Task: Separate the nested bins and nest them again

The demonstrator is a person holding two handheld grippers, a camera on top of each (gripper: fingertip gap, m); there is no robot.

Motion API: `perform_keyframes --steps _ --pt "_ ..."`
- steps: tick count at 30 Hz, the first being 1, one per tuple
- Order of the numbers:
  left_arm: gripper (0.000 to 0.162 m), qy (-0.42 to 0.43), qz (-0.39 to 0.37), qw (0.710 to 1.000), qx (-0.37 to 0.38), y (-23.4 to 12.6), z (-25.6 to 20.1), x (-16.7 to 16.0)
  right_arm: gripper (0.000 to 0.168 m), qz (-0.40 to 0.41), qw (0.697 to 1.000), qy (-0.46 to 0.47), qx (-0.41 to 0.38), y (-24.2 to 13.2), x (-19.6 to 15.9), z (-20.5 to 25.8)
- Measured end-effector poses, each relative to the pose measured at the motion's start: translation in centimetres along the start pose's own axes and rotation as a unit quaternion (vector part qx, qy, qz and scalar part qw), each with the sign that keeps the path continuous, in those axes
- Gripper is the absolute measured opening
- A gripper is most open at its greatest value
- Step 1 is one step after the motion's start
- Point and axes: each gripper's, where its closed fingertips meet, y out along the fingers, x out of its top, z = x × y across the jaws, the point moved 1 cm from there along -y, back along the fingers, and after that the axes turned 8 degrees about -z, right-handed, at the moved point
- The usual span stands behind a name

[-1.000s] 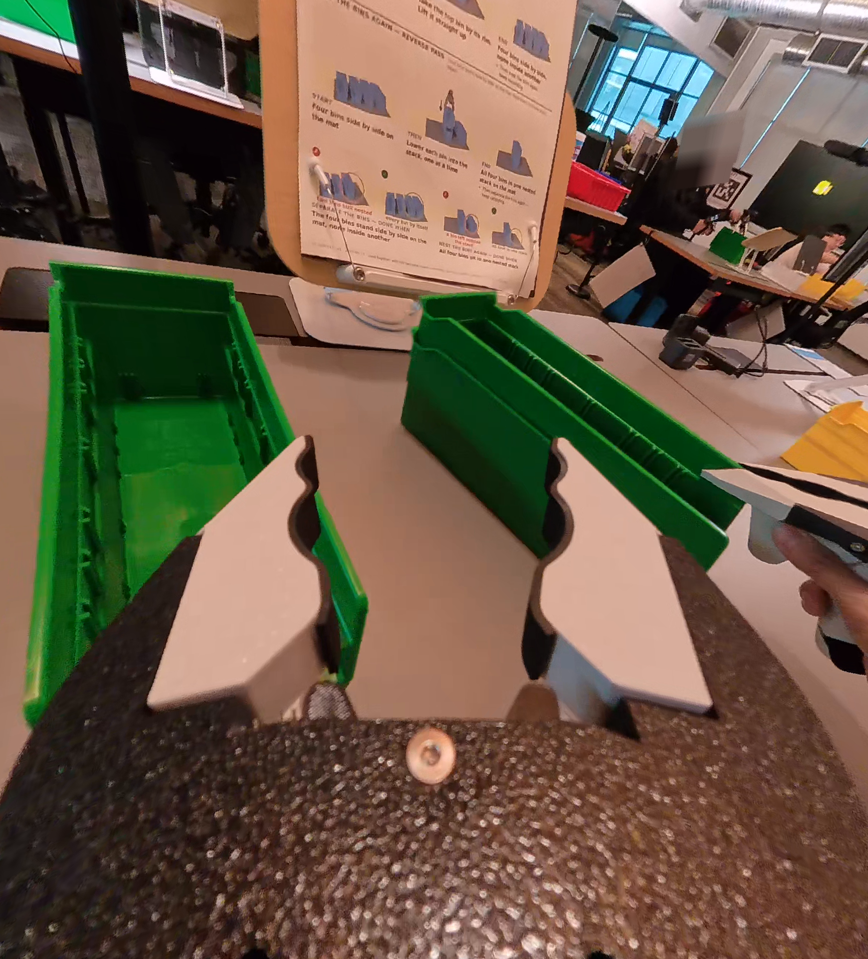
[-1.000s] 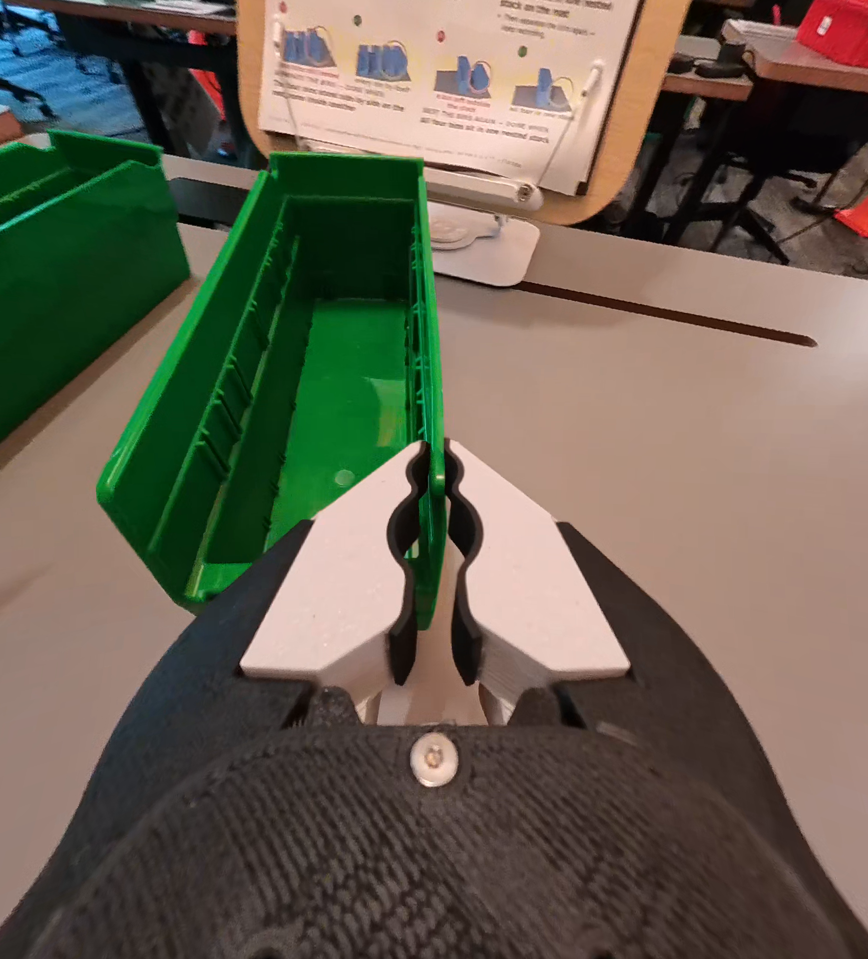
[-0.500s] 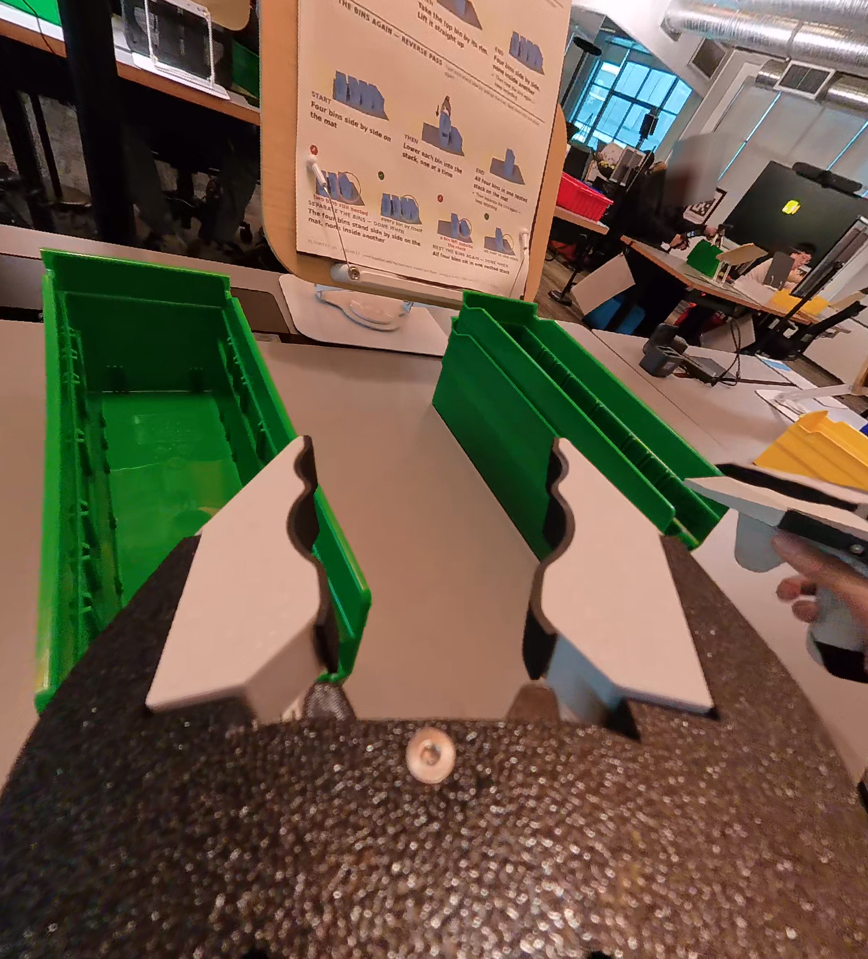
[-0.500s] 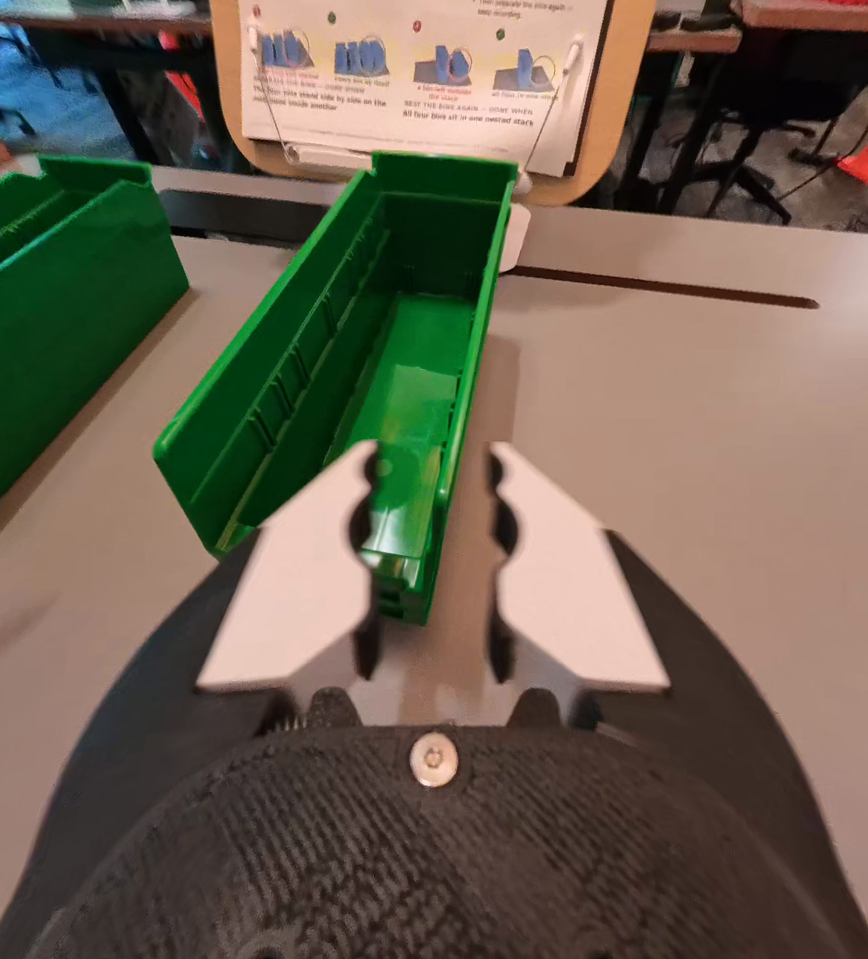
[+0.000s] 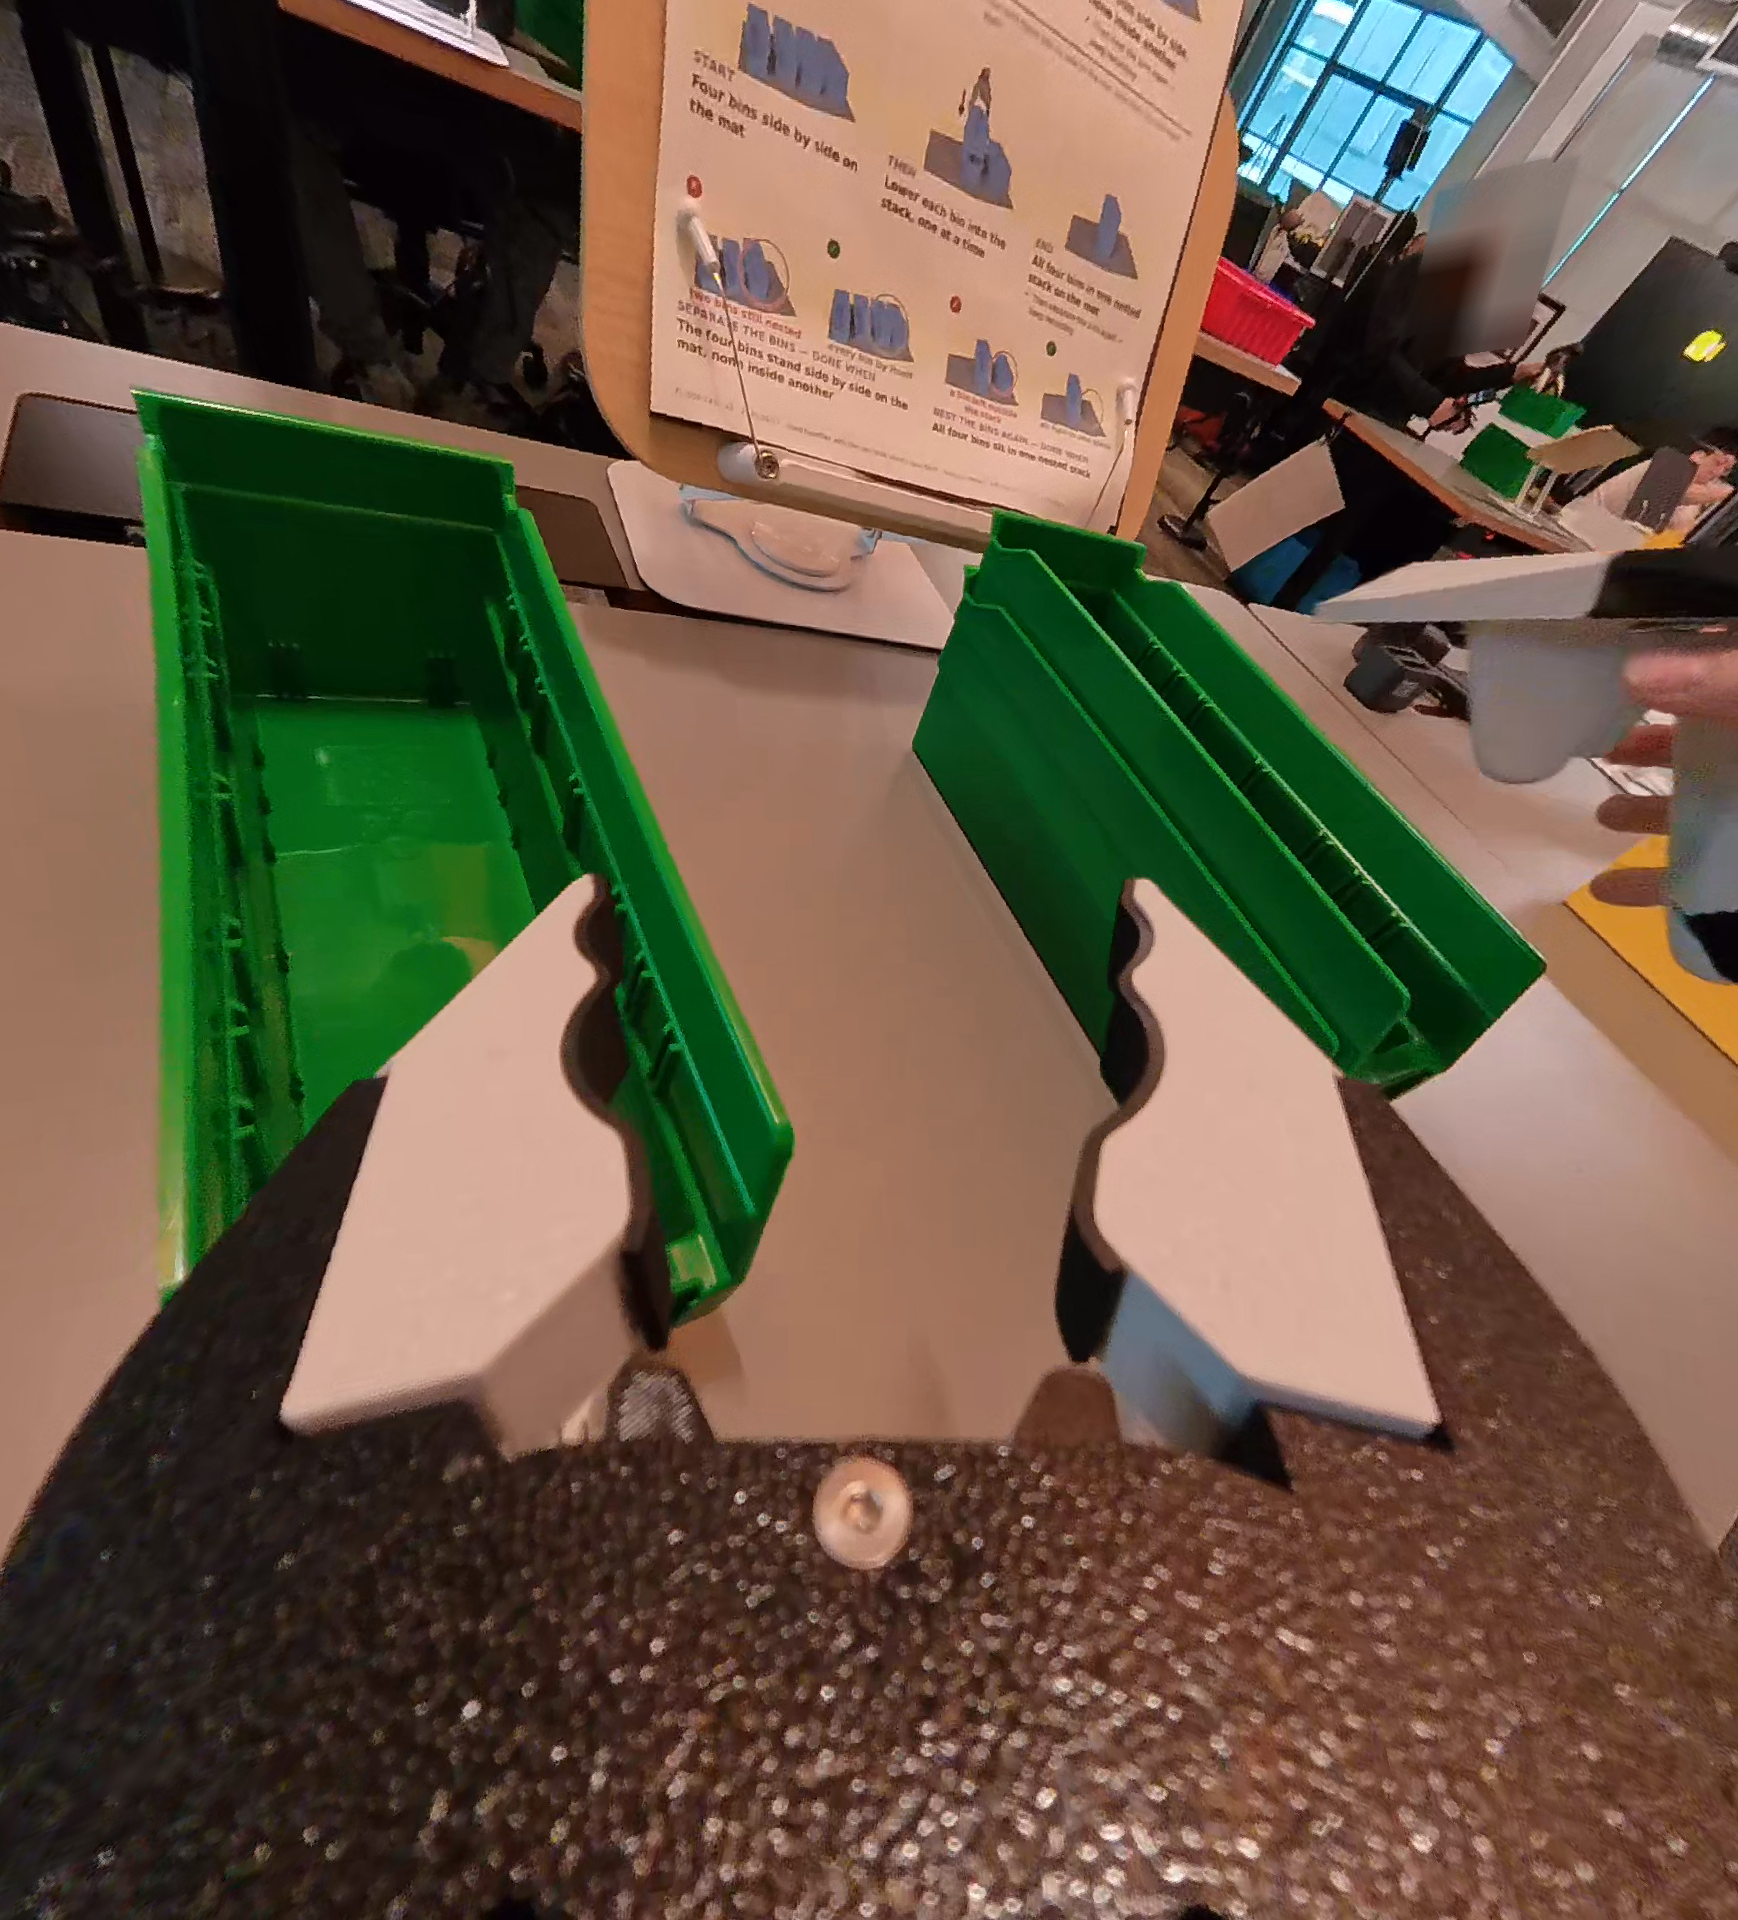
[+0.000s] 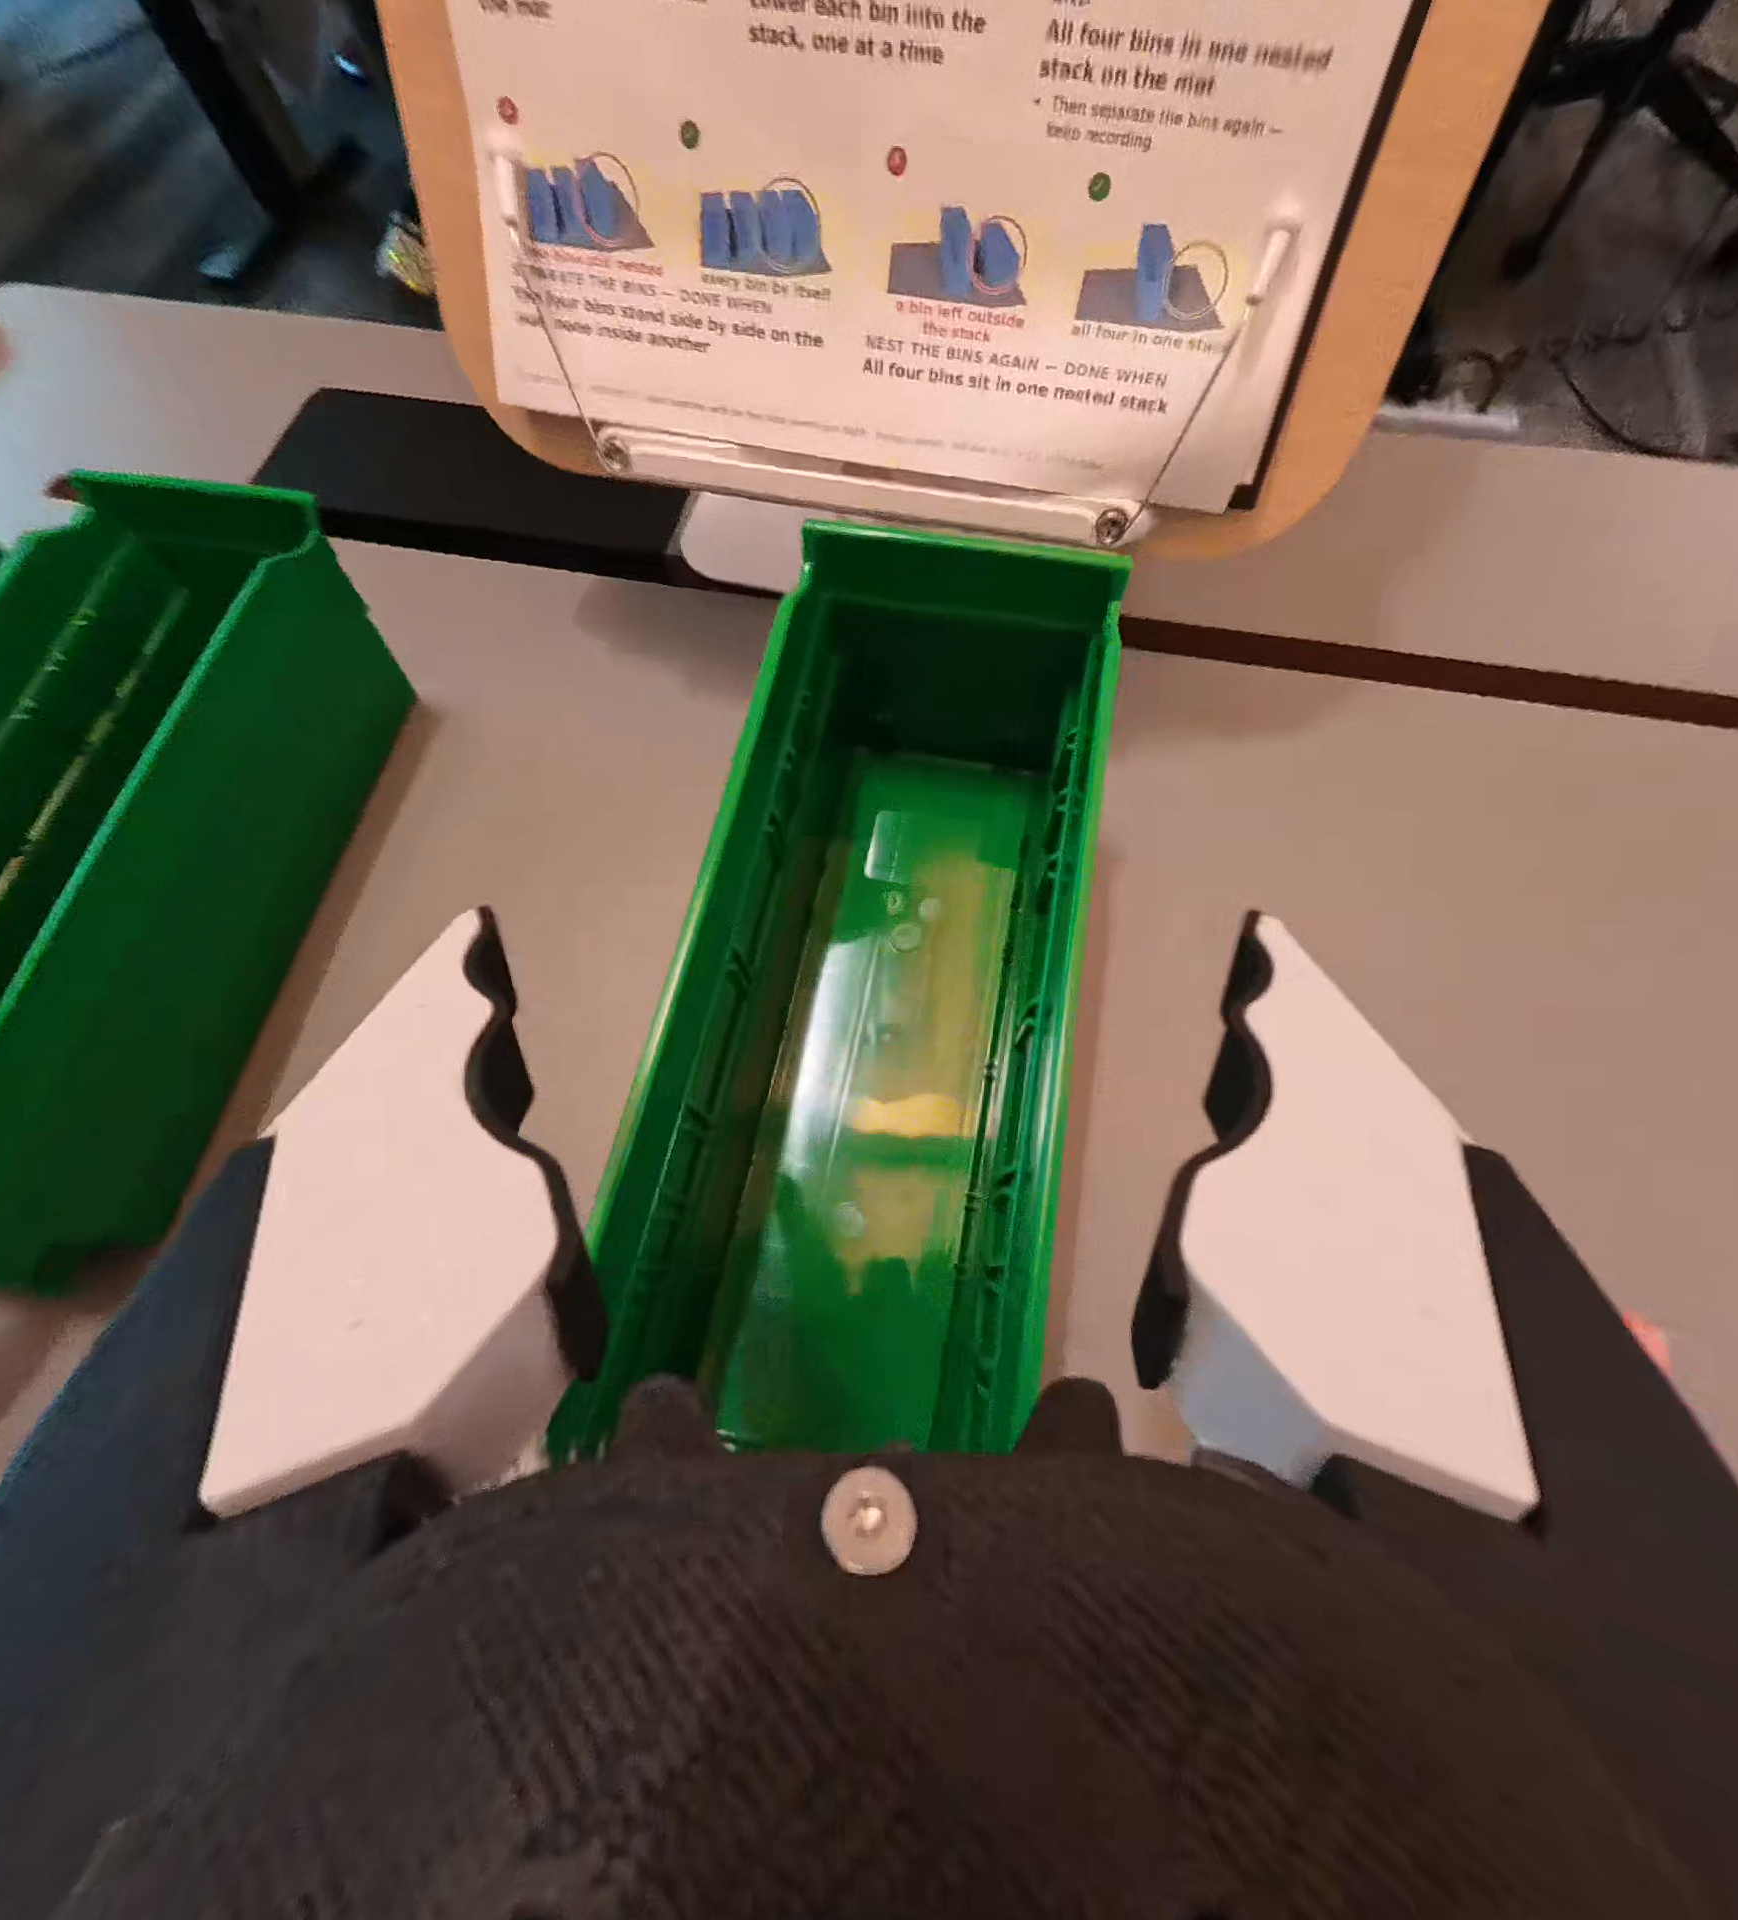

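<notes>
A green bin [image 5: 377,831] stands on the grey table [image 5: 844,831] at the left of the left wrist view. A second green bin [image 5: 1208,790] stands to its right and looks to have another bin nested in it; it also shows at the left of the right wrist view [image 6: 117,831]. A third green bin [image 6: 906,987] stands upright on the table. My right gripper [image 6: 865,920] is open wide just above its near end, touching nothing; it also shows in the left wrist view [image 5: 1571,603]. My left gripper [image 5: 865,904] is open and empty between the first two bins.
An instruction board [image 6: 896,208] on a white stand is behind the bins at the table's back. A black slot [image 6: 1416,686] runs across the table there. A yellow bin [image 5: 1727,997] is at the far right. People sit at desks in the background.
My right gripper was shut on the third bin's right wall; it opened wide and let go, and the bin now stands level on the table. My left gripper stayed open and shifted slightly.
</notes>
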Motion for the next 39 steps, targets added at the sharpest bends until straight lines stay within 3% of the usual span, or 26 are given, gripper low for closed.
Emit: perform_keyframes --steps 7,10,12,14,19,21,22,24,34,36,39 --pt "0.092 -0.013 0.009 1.0 -0.017 0.2 -0.5 -0.4 0.126 0.075 0.996 0.037 0.004 4.1 -2.6 1.4" --pt "0.092 -0.013 0.015 0.999 -0.026 0.4 -1.0 -0.6 0.126 0.097 0.995 0.016 -0.006 4.6 -3.4 1.3" --pt "0.092 -0.015 0.018 0.999 -0.031 0.5 -1.2 -0.7 0.123 0.101 0.993 -0.022 -0.059 4.7 -3.6 -0.3" --pt "0.092 -0.02 0.019 0.999 -0.036 0.5 -1.2 -0.8 0.13 0.108 0.989 -0.055 -0.089 4.6 -3.8 -1.2" --pt "0.092 -0.036 0.022 0.998 -0.046 0.6 -1.2 -0.9 0.126 0.13 0.99 -0.022 -0.06 5.3 -4.3 -0.1" --pt "0.092 -0.039 0.026 0.998 -0.051 0.6 -1.3 -1.1 0.126 0.131 0.988 -0.02 -0.085 5.4 -4.2 -1.2" --pt "0.092 -0.039 0.028 0.998 -0.051 0.6 -1.3 -1.1 0.133 0.128 0.988 -0.018 -0.088 5.4 -4.0 -1.5" --pt "0.092 -0.041 0.027 0.997 -0.053 0.6 -1.3 -1.1 0.124 0.118 0.99 -0.003 -0.074 5.3 -3.8 -1.4" --pt "0.092 -0.05 0.035 0.996 -0.068 0.8 -1.7 -1.5 0.12 0.131 0.989 -0.022 -0.071 5.4 -3.7 -1.1" --pt "0.091 -0.053 0.039 0.995 -0.07 0.8 -1.7 -1.6 0.109 0.137 0.989 -0.013 -0.06 5.4 -3.8 -0.6" --pt "0.091 -0.055 0.037 0.995 -0.069 0.6 -1.6 -1.4 0.106 0.144 0.988 -0.017 -0.061 5.3 -3.9 -0.4"
